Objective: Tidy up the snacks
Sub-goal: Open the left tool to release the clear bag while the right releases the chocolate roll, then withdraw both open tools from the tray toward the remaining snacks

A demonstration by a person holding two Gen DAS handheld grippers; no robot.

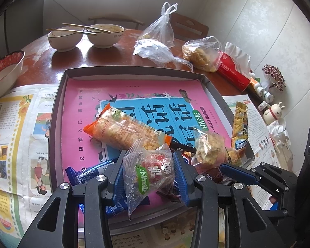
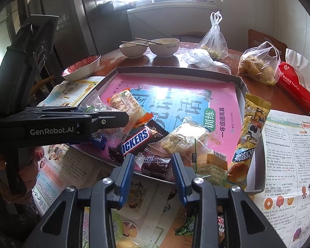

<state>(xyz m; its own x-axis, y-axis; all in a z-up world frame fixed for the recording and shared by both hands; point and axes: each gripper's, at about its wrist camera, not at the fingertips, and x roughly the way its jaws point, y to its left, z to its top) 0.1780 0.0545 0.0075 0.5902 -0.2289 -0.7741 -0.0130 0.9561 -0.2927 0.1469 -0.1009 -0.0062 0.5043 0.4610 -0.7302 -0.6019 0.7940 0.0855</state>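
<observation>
A grey shallow box [image 1: 134,70] lined with a pink book holds a heap of snacks at its near end. My left gripper [image 1: 148,173] is shut on a clear packet of red candy [image 1: 150,171] with a green label, lifted over the heap. My right gripper [image 2: 153,165] is shut on a dark red wrapped snack [image 2: 155,165] at the box's near rim. An orange cracker packet [image 1: 126,130], a Snickers bar [image 2: 134,142], a blue packet [image 1: 88,171] and a clear cake packet [image 2: 186,138] lie in the box. A yellow packet [image 2: 250,132] leans on its right wall.
Newspaper sheets [image 1: 16,134] lie under and around the box. Two white bowls with chopsticks [image 1: 105,35] and a red-patterned bowl [image 1: 4,72] stand behind and left. Plastic bags [image 1: 202,53], a red tissue pack [image 1: 233,72] and a rabbit figure [image 1: 274,111] crowd the right side.
</observation>
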